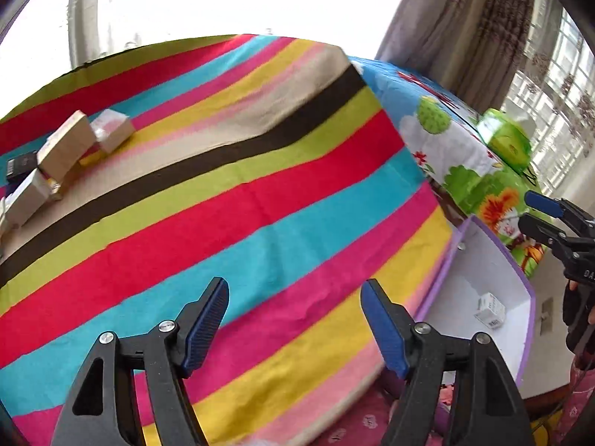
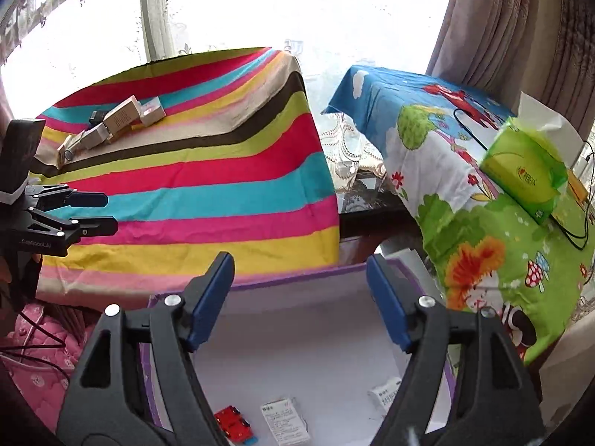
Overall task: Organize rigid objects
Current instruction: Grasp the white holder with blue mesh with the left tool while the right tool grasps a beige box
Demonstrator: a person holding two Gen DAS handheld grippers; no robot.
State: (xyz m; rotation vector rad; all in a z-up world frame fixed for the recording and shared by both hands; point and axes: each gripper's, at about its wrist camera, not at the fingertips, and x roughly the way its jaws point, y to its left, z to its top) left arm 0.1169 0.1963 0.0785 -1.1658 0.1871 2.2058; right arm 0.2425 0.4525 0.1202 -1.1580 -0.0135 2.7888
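Several small cardboard boxes (image 1: 67,148) lie in a cluster at the far left of the striped cloth (image 1: 238,200); they also show in the right wrist view (image 2: 119,120). A purple-rimmed white bin (image 2: 297,338) stands below the cloth's right edge and holds a red item (image 2: 232,425) and two white packets (image 2: 284,418). My left gripper (image 1: 293,319) is open and empty above the cloth's near edge. My right gripper (image 2: 299,293) is open and empty above the bin. The bin also shows in the left wrist view (image 1: 483,260).
A green tissue box (image 2: 528,174) sits on a cartoon-print cloth (image 2: 446,171) to the right, with black cables (image 2: 580,223) beside it. A gap separates the two covered surfaces. Curtains (image 2: 502,18) and a bright window lie behind. Pink quilted fabric (image 2: 41,364) is at lower left.
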